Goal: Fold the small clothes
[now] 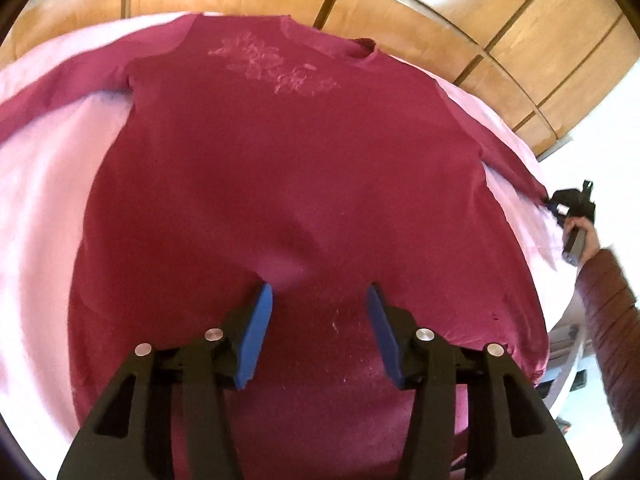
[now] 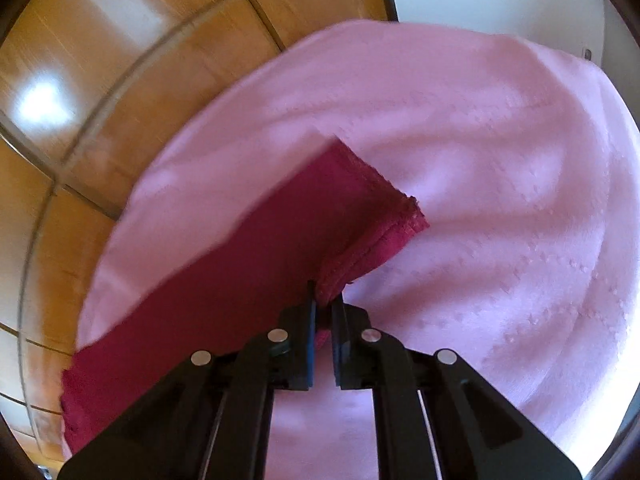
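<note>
Crimson shirt (image 1: 280, 168) lies flat on a pink sheet (image 1: 44, 184). Left gripper (image 1: 320, 332) hovers spread above the hem; right gripper (image 2: 323, 312) pinches the right sleeve (image 2: 248, 264), likely to fold it inward

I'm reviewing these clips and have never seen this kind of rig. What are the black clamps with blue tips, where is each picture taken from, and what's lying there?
They are hand-held two-finger grippers, one per hand, each with a forward-looking fisheye camera. The left wrist view shows the left gripper open, above a dark red long-sleeved shirt spread on a pink cloth. The right gripper appears at that picture's edge, at a sleeve end. Its own view shows it shut on the sleeve cuff. A tiled floor lies beyond.
</note>
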### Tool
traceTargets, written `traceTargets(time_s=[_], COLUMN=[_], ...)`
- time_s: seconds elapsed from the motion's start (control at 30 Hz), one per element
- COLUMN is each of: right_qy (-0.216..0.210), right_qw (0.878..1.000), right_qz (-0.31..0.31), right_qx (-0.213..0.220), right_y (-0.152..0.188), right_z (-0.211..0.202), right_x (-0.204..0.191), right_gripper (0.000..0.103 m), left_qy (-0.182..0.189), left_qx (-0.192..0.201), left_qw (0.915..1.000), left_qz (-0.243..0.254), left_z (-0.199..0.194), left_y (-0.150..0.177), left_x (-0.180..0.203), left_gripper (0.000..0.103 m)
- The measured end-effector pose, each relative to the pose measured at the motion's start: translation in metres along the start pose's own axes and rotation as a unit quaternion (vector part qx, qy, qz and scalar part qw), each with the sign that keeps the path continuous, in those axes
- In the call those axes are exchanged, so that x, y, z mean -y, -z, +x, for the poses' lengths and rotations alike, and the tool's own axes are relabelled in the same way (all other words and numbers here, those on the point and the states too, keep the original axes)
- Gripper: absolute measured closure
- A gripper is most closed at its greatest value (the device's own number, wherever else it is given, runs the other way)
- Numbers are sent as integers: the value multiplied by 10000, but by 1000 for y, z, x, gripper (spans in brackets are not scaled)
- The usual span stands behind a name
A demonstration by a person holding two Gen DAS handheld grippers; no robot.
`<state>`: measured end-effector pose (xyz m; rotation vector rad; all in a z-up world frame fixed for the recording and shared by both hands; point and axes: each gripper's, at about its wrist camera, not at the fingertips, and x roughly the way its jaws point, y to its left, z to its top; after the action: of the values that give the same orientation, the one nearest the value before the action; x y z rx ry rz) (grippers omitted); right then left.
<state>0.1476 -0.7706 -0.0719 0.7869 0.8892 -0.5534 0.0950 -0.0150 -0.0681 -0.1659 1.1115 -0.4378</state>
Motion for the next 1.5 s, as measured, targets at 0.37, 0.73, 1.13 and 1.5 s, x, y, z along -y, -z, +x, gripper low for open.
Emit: traceTargets(time_s=[0.37,0.73,1.13,1.5], right_qy=[-1205,-2677,-3095,-1651], right_qw=[9859,9106,8827,9145], right_qz=[-1135,-3087,-3440,-3516], right_qx=[234,-618,-816,-1131], right_y=[26,188,254,298], right_z=[-61,-69,-84,-39], right_x=[-138,-389,-397,-238], right_gripper=[98,98,25,8], left_qy=[362,761,745,708], left_qx=[276,657,1029,1332], left_qw=[9978,9908,9857,9825], left_qz=[-482,-910,-1110,-1093], left_z=[-13,-35,-37,-17], left_y=[4,-8,-33,-99], left_x=[-24,-49,-67,-59], left_gripper=[54,54,54,28])
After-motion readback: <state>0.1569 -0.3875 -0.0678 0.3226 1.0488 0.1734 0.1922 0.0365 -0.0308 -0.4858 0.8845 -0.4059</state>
